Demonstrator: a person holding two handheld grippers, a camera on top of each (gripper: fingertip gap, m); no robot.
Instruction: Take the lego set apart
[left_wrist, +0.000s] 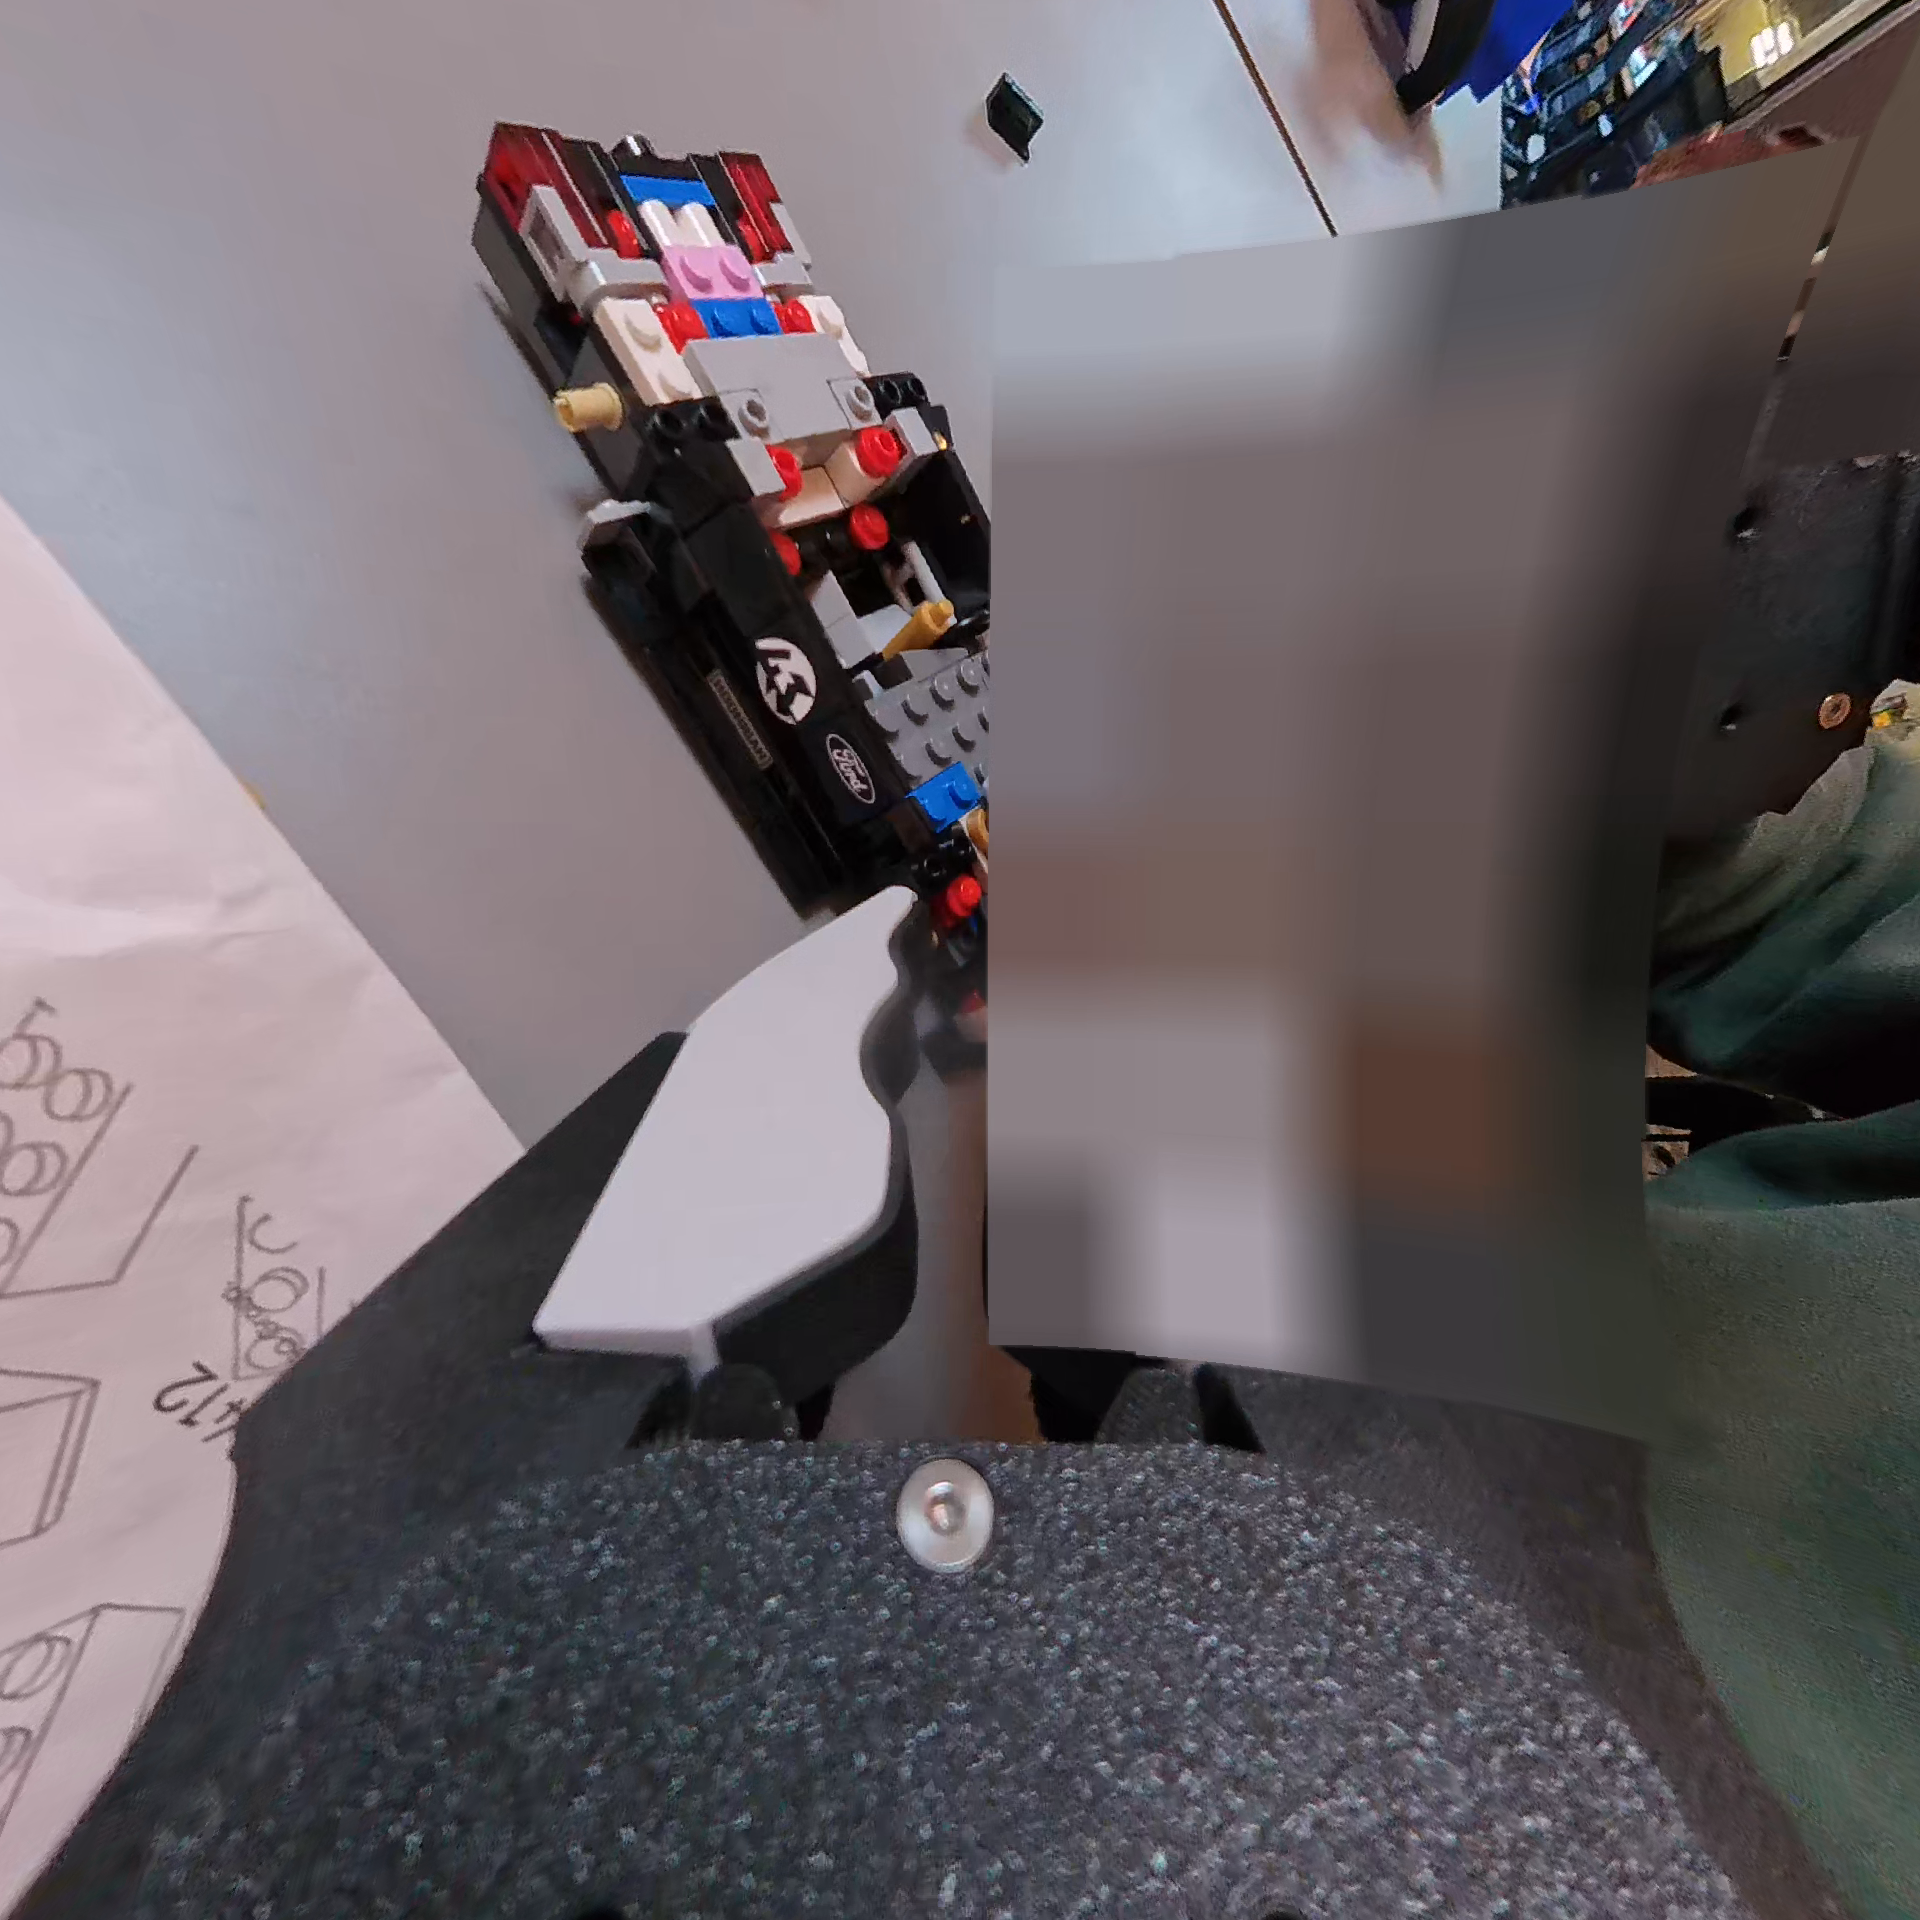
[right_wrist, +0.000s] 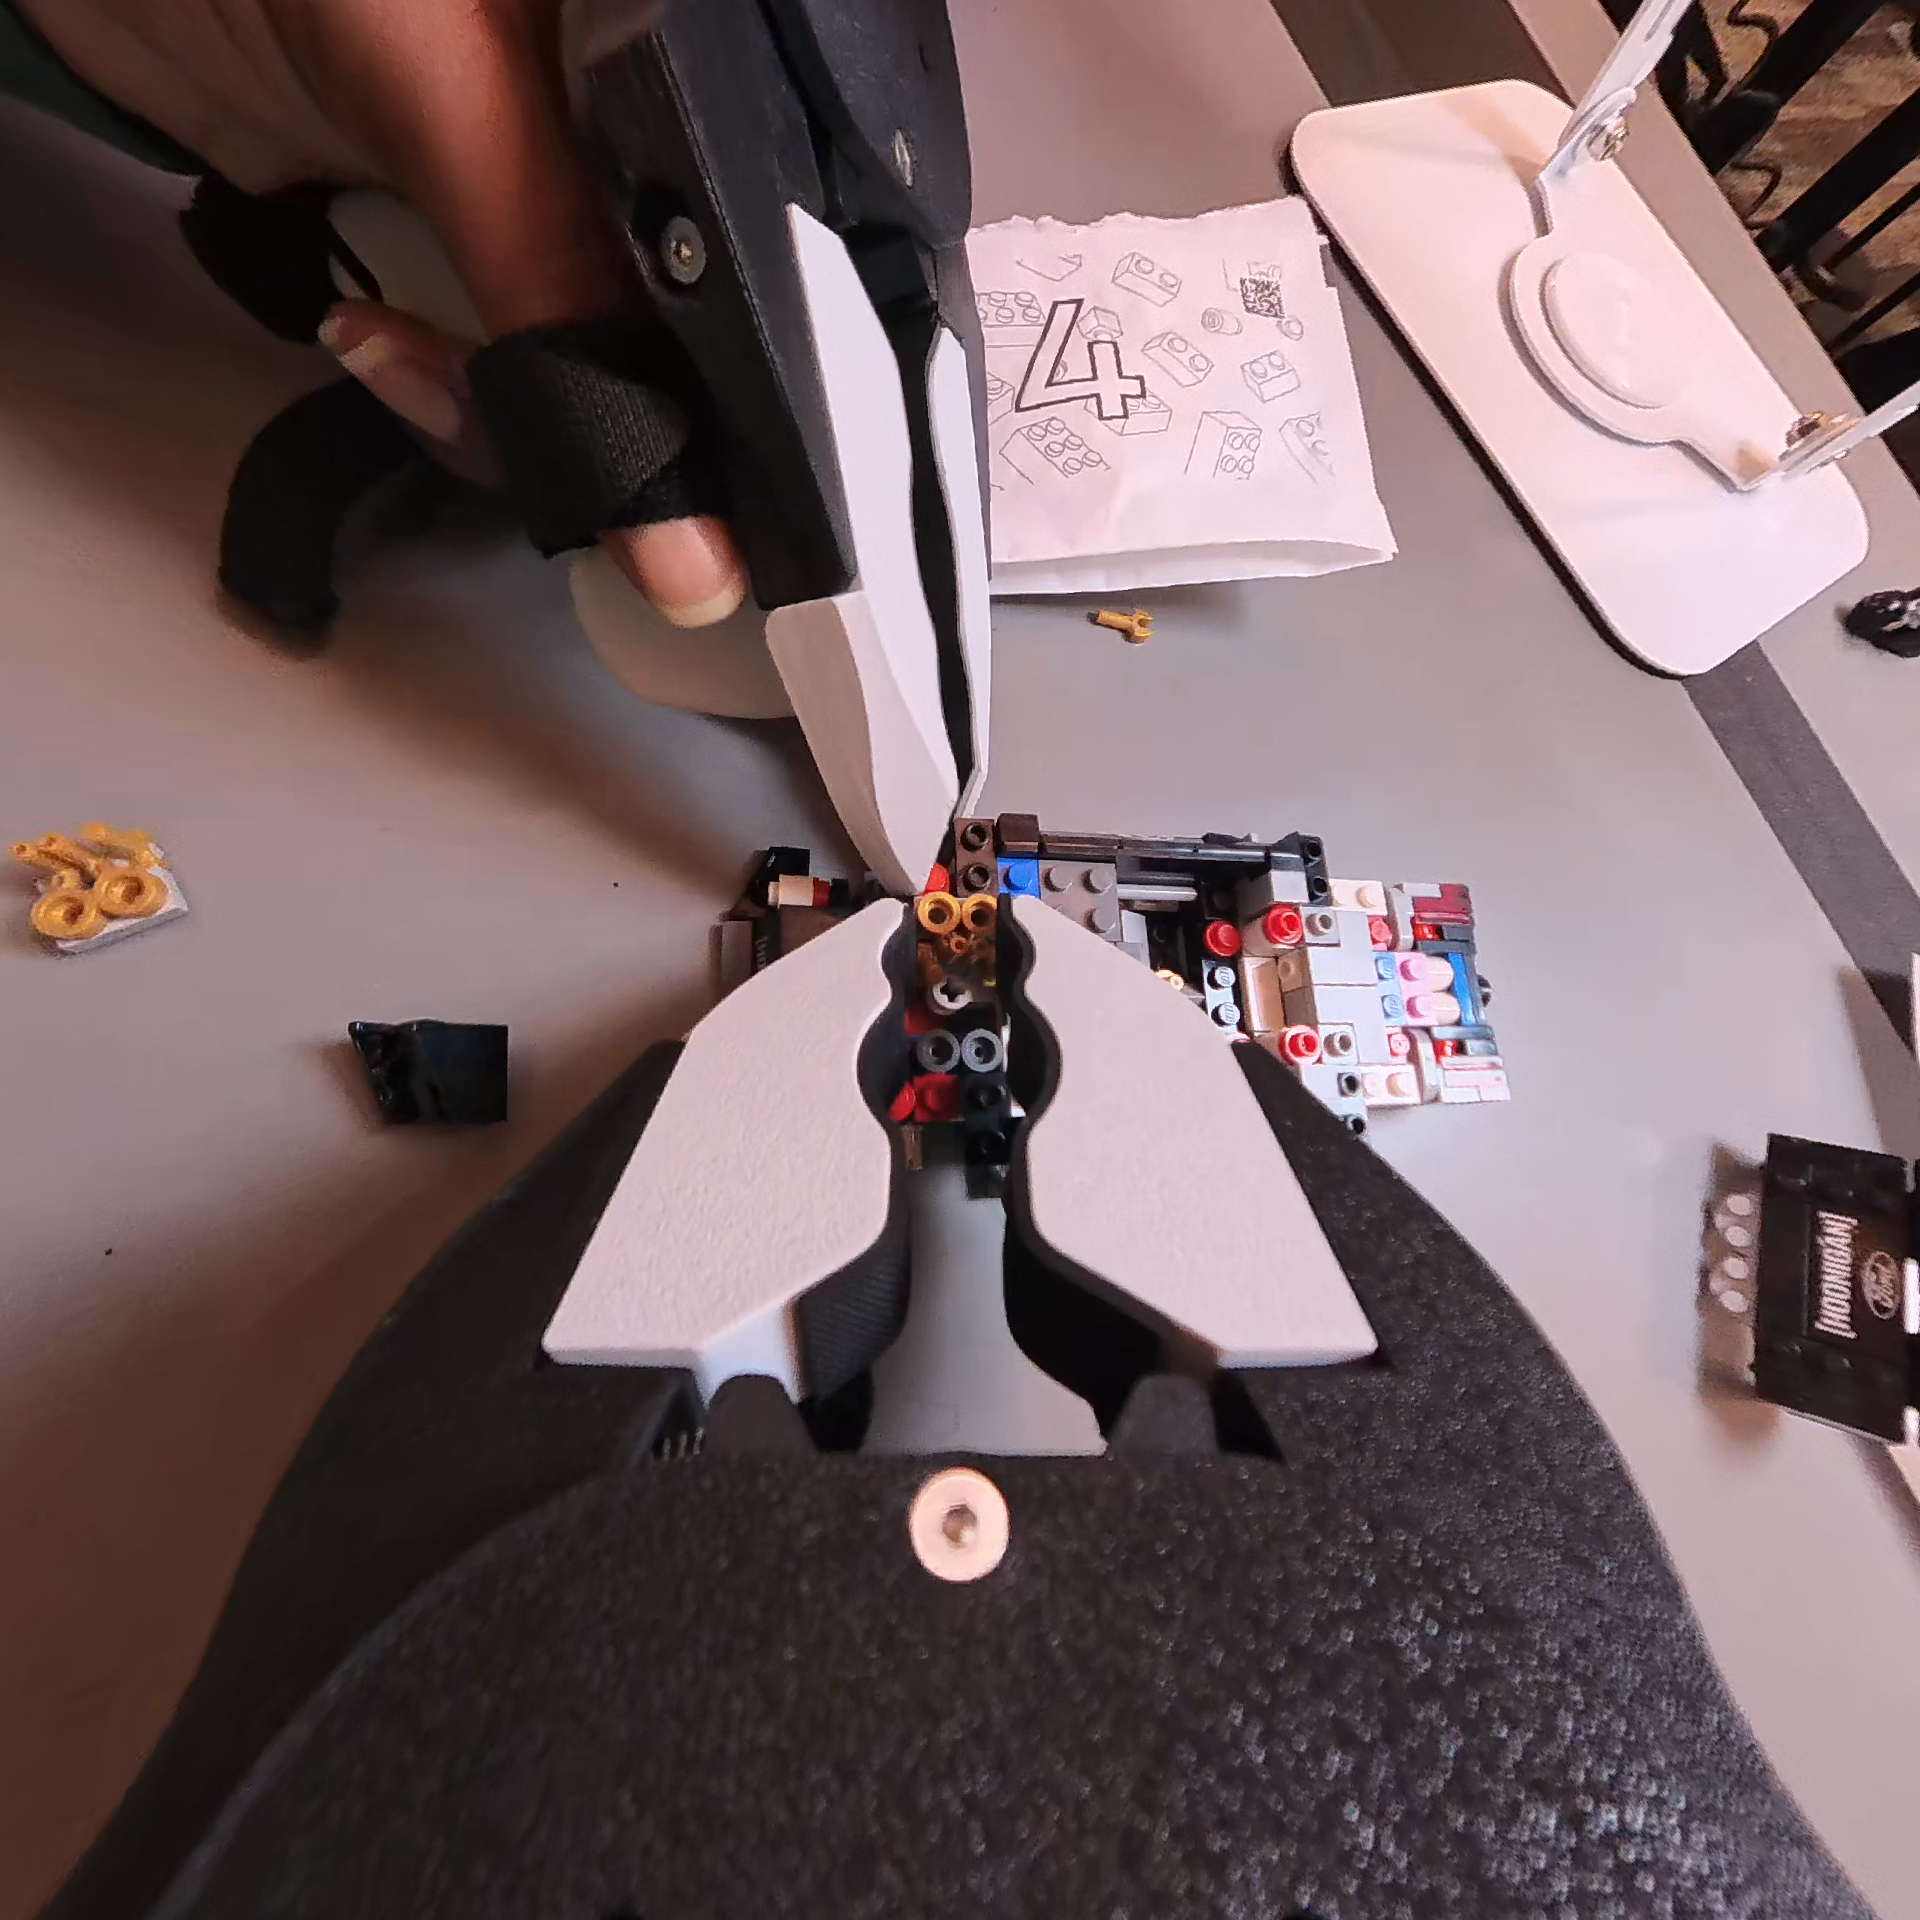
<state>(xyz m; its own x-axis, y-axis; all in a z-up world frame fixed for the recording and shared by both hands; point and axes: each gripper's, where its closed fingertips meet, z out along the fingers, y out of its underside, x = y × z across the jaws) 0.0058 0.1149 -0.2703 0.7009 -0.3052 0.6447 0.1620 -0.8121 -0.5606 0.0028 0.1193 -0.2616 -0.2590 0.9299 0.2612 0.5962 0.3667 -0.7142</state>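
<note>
Partly stripped black lego set (right_wrist: 1299, 977) flat on table (right_wrist: 416, 727)

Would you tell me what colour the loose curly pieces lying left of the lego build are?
Gold. The curly pieces show best in the right wrist view.

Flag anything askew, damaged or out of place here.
Nothing looks damaged. Loose pieces lie scattered around the lego car: a gold cluster, a black piece and a tiny gold part, as expected mid-disassembly.

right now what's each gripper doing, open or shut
Left gripper: shut, fingertips pressed on the far end of the lego car.
Right gripper: shut on the lego car's near end.
</note>
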